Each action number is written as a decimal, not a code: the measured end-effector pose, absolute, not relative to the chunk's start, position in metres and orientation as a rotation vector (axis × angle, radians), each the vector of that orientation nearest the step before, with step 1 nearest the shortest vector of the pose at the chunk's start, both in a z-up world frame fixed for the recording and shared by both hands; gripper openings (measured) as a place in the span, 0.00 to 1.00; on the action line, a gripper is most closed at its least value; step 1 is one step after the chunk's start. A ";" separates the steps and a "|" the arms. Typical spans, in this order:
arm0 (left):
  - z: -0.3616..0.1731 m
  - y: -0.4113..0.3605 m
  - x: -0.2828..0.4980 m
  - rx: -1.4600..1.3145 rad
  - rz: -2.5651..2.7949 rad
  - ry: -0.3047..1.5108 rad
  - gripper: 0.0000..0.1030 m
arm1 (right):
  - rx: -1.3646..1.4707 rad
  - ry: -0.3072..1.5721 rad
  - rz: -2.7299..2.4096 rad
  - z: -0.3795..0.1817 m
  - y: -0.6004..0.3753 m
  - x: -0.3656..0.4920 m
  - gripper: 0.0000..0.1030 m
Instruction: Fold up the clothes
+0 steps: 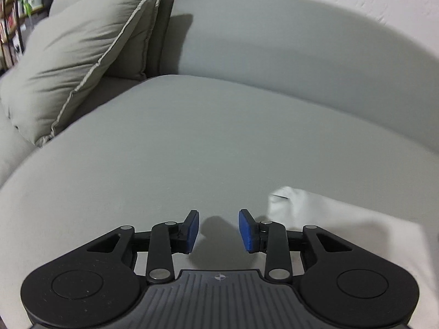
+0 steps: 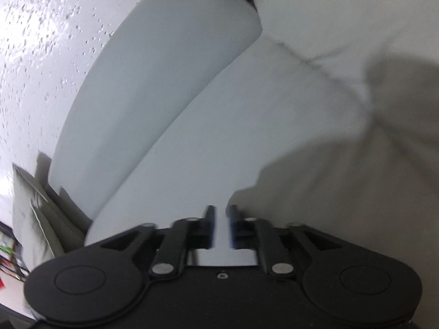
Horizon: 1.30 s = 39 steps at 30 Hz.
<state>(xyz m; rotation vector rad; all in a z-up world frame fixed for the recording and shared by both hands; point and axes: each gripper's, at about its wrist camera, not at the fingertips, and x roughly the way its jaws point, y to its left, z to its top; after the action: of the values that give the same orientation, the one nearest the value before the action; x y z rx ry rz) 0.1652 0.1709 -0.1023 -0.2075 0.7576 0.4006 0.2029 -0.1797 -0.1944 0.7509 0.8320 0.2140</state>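
On the far left of the left wrist view a grey-green fabric cushion with a piped edge (image 1: 68, 63) leans against the sofa back; to its right spreads the smooth pale grey sofa seat (image 1: 192, 137), bare across most of its width; lower in the same view the left gripper (image 1: 218, 230) hovers over the seat with its blue pads (image 1: 193, 231) moderately apart and nothing between them; just to its right a white cloth garment (image 1: 329, 224) lies on the seat, its near corner slightly raised, close beside the right-hand pad but apart from it; in the right wrist view the right gripper (image 2: 221, 226) shows a narrow gap between its jaws, also empty, with the seat visible through it, while the garment (image 2: 356, 178) lies in soft blurred folds just to its right; the step in hand looks like regrasping between folds, both grippers free of the cloth; the next move probably calls for each gripper to reach an edge or corner of the garment, close on a single layer, and carry it over evenly.
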 end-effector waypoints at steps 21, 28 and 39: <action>-0.106 0.077 0.034 0.079 0.100 0.882 0.38 | 0.125 0.943 0.617 -0.125 -0.083 0.050 0.24; -0.093 0.110 0.001 -0.041 0.014 0.964 0.36 | 0.033 1.077 0.658 -0.111 -0.118 0.014 0.30; -0.075 0.222 0.049 -0.358 0.217 0.862 0.76 | 0.607 1.004 0.593 -0.108 -0.180 0.079 0.78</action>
<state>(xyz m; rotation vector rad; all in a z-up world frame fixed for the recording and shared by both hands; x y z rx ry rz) 0.0491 0.2223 -0.0751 -0.3579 0.8620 0.2167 0.0795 -0.1805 -0.1084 0.6066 1.0039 0.5927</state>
